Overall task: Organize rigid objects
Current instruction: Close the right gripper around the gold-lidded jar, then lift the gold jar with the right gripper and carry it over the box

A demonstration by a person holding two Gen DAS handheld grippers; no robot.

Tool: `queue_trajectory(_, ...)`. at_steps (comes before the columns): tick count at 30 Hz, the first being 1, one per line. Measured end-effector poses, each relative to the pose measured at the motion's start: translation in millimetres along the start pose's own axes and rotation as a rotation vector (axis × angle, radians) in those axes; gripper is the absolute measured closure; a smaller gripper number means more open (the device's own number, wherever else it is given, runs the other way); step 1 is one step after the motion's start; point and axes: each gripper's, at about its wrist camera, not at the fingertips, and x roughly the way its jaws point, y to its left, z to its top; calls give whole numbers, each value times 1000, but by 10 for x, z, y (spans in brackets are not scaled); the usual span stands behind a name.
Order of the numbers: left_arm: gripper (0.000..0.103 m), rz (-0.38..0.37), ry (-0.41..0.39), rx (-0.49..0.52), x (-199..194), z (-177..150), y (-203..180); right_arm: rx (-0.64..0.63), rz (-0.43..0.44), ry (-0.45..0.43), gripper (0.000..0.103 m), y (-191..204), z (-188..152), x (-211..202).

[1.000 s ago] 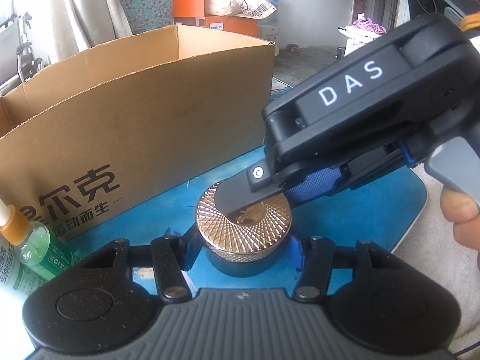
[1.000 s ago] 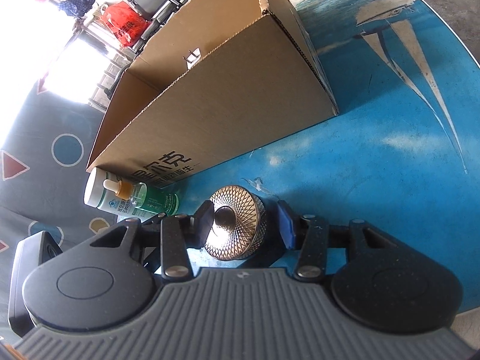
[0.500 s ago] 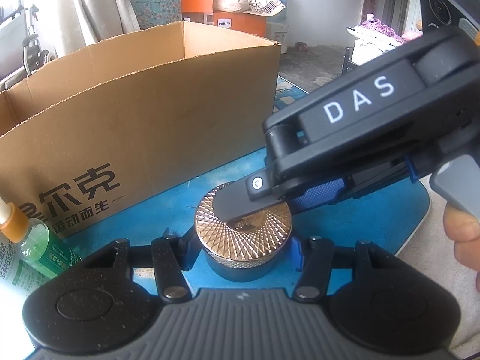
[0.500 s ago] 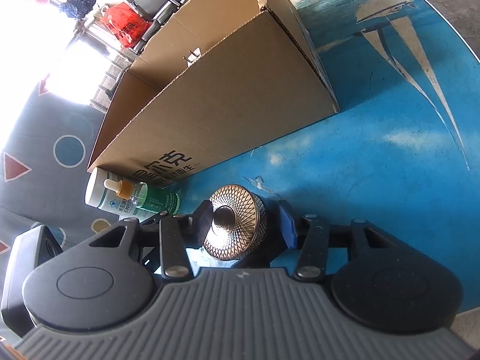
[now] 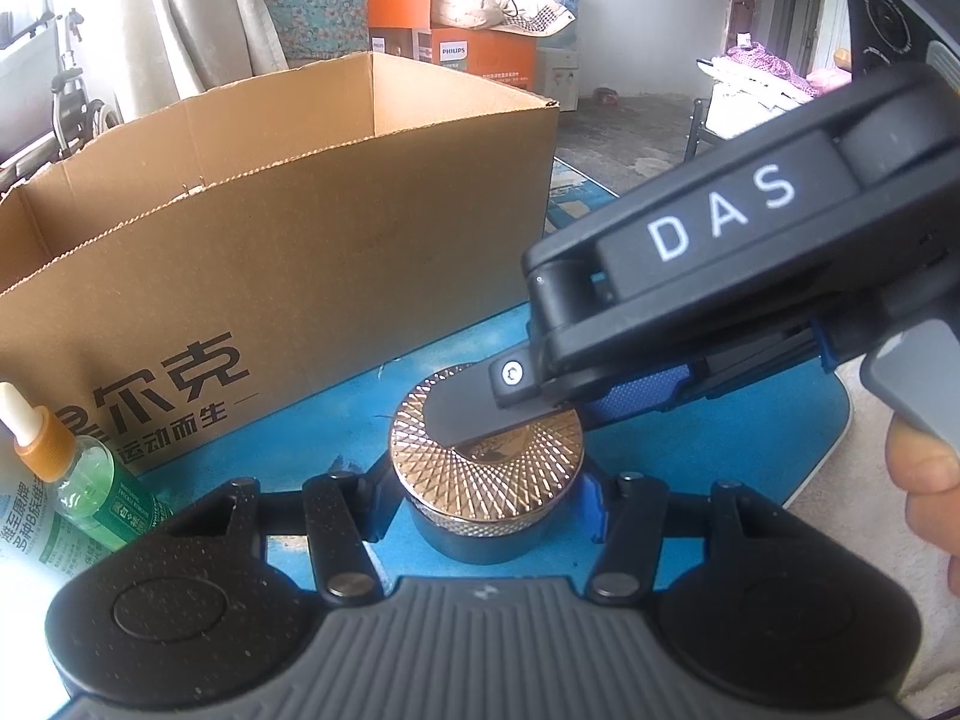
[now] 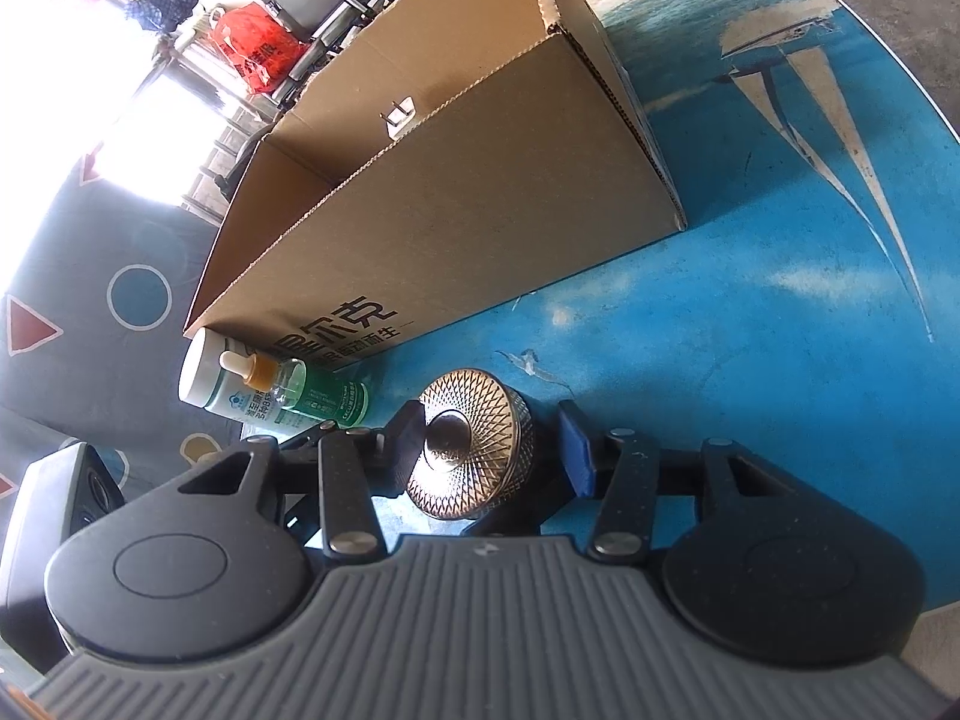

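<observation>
Your left gripper (image 5: 483,495) straddles the dark base of the jar (image 5: 486,468), its jaws pinching it upright on the blue table (image 5: 750,420). Your right gripper (image 6: 489,450) comes in across the gold lid (image 6: 471,444), jaws spread, one finger lying over the top and the other standing clear. The box (image 5: 288,240) stands open-topped just behind, and two bottles (image 6: 276,390) lie beside the jar against the box's foot.

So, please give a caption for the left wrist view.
Round dark jar with gold patterned lid between left tongs, beside brown cardboard box.
</observation>
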Motion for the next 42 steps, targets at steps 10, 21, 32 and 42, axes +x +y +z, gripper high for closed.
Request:
queue_trajectory(10,46,21,-35,6,-144,-28,-50,-42,7,-28,55,129,-15,-145)
queue_trajectory(21,46,69,-147,-4,-695,207,30,-140,59,-106,55,589,162,-491)
queue_trajectory(32,46,68,-137,-79,-554,1215,467,-258,51,-121,52,1067,1227,-531)
queue_trajectory(42,46,25,48,-223,520,1744,1001,-268,-86,48,49,849,2361,460)
